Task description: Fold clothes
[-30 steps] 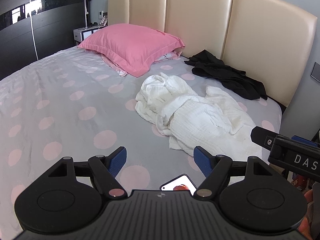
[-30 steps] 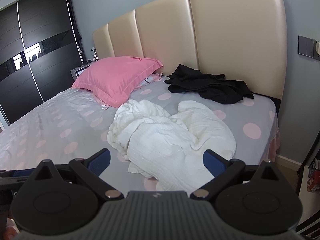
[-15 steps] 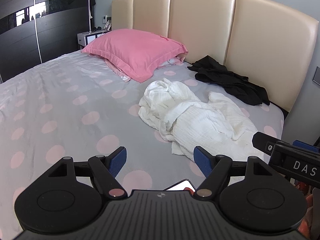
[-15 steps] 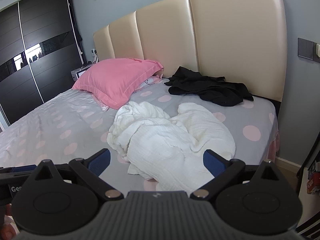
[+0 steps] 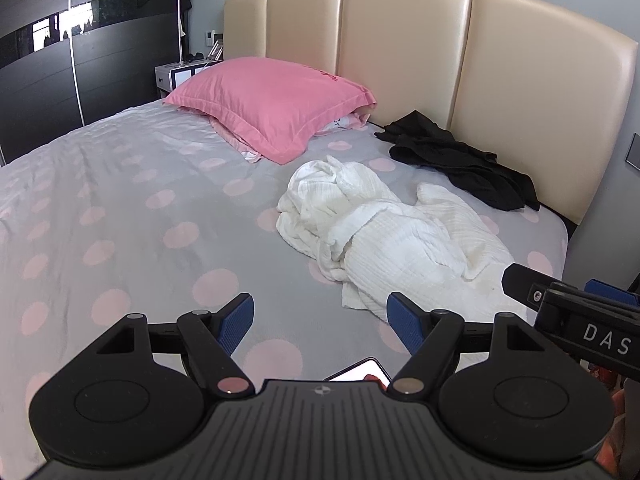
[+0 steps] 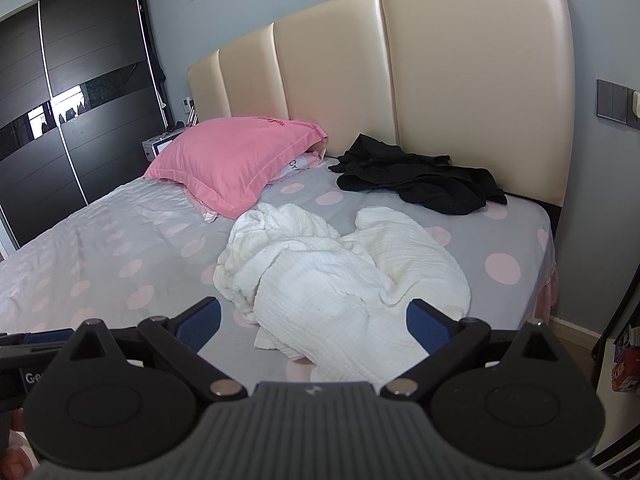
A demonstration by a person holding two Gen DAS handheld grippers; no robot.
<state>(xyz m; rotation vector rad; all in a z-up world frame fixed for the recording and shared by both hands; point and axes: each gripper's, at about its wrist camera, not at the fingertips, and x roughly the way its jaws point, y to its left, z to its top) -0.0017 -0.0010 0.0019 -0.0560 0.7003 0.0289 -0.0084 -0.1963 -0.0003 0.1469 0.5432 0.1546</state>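
A crumpled white garment (image 5: 384,232) (image 6: 336,276) lies in a heap on the grey bed with pink dots. A black garment (image 5: 460,160) (image 6: 420,180) is bunched further back, against the headboard. My left gripper (image 5: 320,320) hovers open above the sheet, just left of the white heap's near corner. My right gripper (image 6: 314,322) is open too, held above the near edge of the white heap, nothing between its fingers. The right gripper's body (image 5: 580,320) shows at the right edge of the left wrist view.
A pink pillow (image 5: 272,100) (image 6: 236,164) rests at the head of the bed (image 5: 120,208). A beige padded headboard (image 5: 400,48) runs behind. A phone (image 5: 360,372) lies on the sheet under my left gripper. A dark sliding wardrobe (image 6: 60,120) and a nightstand (image 5: 180,76) stand left.
Both views have tilted up a little and drawn slightly back, so the clothes sit lower in frame. The garments have not moved and both grippers stay open.
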